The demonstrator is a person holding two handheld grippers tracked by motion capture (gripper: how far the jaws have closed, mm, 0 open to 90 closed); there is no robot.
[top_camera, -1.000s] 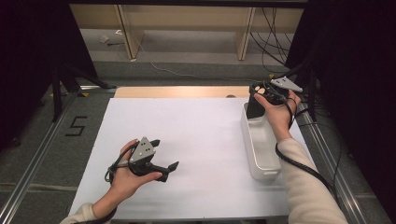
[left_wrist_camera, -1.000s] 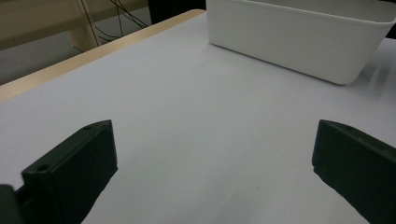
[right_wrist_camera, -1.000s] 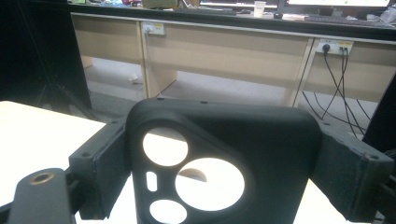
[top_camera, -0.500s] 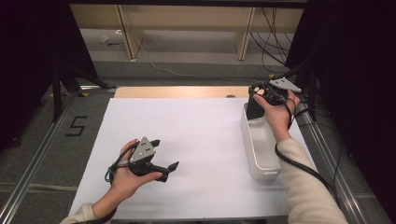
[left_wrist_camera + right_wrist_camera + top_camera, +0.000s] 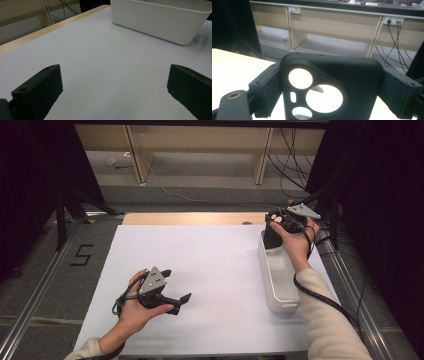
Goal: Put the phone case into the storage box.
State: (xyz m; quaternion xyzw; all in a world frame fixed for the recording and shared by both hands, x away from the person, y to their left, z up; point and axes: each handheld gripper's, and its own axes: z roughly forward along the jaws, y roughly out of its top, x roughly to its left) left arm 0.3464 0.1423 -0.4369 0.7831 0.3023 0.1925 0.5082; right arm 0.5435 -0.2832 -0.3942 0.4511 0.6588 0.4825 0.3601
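1. Bin (image 5: 278, 275) as the landmark: a long white plastic container lying on the white table sheet (image 5: 215, 265) near the sheet's right edge, its long side running away from the person.
2. The right gripper (image 5: 272, 236) hangs over the bin's far end, its jaws closed on a black phone case (image 5: 332, 85), one jaw pressing each side edge.
3. The phone case stands upright between those jaws, camera cut-outs facing the right gripper view, its lower part dipping into the bin's far end.
4. The left gripper (image 5: 176, 289) rests low over the sheet, well left of the bin and nearer the person, jaws spread wide with nothing between them.
5. In the left gripper view the bin's white wall (image 5: 160, 22) stands ahead of the spread jaws.
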